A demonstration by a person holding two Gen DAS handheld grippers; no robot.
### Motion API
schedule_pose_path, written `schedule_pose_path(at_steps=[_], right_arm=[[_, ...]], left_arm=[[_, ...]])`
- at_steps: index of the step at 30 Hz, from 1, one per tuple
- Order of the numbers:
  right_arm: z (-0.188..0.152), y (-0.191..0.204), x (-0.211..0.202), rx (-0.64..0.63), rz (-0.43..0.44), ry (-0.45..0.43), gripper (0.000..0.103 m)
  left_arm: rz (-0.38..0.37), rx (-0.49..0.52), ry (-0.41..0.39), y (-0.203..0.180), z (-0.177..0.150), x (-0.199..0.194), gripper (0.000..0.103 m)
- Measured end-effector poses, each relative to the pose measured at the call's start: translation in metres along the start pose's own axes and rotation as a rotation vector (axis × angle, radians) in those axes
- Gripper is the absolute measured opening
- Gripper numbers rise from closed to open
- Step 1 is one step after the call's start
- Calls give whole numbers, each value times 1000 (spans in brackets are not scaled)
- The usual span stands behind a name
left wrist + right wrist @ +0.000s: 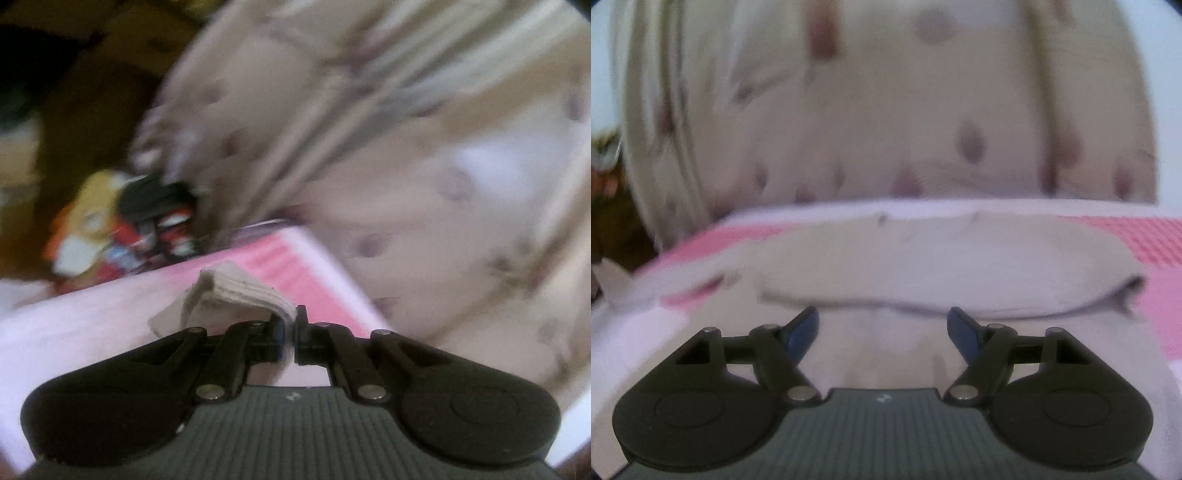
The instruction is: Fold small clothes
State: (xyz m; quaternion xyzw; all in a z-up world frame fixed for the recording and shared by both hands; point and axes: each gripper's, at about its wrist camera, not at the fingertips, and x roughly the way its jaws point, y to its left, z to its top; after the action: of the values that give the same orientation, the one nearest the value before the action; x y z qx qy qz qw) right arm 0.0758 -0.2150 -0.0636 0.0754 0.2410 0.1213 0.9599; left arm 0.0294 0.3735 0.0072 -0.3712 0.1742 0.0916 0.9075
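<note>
A ribbed beige edge of the small garment [236, 291] is clamped between the left tongs [291, 325], whose jaws are pressed together on the fabric and hold it lifted above the pink checked cloth [295, 266]. In the right wrist view the rest of the beige garment [960, 266] lies on that pink cloth with one layer already turned over, its rolled edge just ahead of the right tongs [882, 325], which stand apart with nothing held. The fold is judged to be under way, not finished: the lifted edge remains to be laid down and flattened.
</note>
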Motion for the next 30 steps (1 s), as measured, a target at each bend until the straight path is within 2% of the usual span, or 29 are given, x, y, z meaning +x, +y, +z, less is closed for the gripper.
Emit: schedule_pose_path(at_steps=[5, 9, 13, 17, 23, 27, 29, 30], right_arm=[[2, -40, -25, 104, -49, -21, 77], [-1, -70, -37, 168, -69, -48, 77], [-6, -97, -43, 265, -58, -82, 77], [-11, -115, -45, 363, -16, -109, 77], [-15, -118, -50, 379, 25, -139, 77], [-17, -117, -53, 367, 37, -159, 77], [-17, -116, -53, 362, 44, -166, 77], [-17, -116, -54, 361, 48, -168, 77]], left_arm=[[-190, 133, 13, -130, -2, 4, 5], [-324, 214, 73, -236, -27, 20, 5], [-448, 290, 155, -332, -79, 42, 5], [-518, 399, 242, -405, -151, 66, 5], [-543, 543, 446, -469, -277, 119, 5], [-562, 637, 587, -482, -351, 158, 6], [-614, 666, 630, -481, -376, 169, 8], [-640, 674, 629, -479, -382, 171, 13]])
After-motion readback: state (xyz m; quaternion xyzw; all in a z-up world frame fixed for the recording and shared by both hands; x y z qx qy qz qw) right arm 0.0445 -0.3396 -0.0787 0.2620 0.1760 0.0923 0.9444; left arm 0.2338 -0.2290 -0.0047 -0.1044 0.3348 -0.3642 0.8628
